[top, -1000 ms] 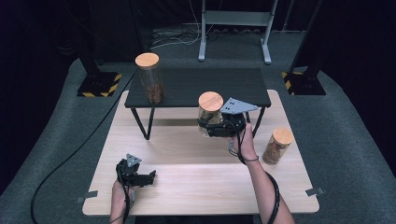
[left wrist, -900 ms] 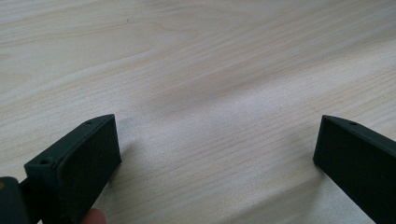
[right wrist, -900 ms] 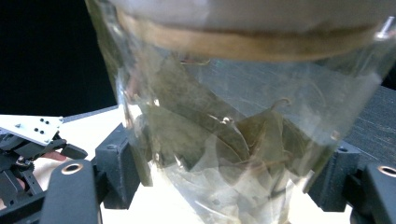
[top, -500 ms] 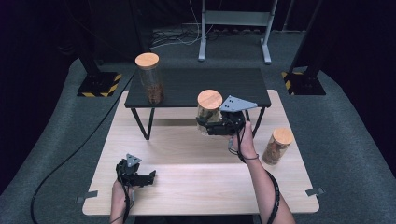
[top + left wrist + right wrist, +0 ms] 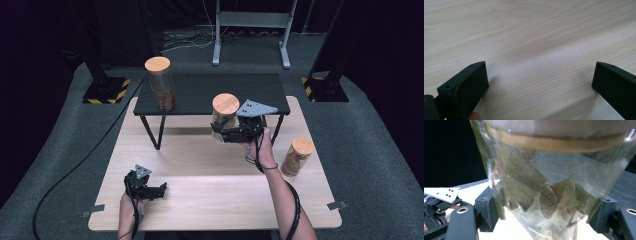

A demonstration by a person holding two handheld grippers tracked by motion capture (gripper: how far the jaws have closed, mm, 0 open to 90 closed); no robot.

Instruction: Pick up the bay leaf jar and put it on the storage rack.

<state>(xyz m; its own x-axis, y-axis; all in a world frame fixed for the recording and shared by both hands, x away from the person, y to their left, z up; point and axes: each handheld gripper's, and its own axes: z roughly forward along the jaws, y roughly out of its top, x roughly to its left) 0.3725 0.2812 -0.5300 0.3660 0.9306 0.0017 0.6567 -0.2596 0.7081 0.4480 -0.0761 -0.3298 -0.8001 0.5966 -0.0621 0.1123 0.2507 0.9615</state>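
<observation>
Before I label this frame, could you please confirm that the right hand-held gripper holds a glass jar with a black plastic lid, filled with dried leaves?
Not quite: the lid is light wood, not black plastic, as the high view shows. The right hand-held gripper does hold the glass jar of dried leaves.

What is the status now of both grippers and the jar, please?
Right gripper shut on leaf jar, held at front edge of black shelf. Left gripper open, low over wooden table. Shelf ahead clear; tall jar stands far left.

Dark room. Grey carpeted floor [image 5: 380, 150]; pale wooden table [image 5: 210, 200] bearing a low black shelf [image 5: 200, 92]; grey metal stand [image 5: 252, 20] behind; hazard-striped black bases [image 5: 102, 92].
</observation>
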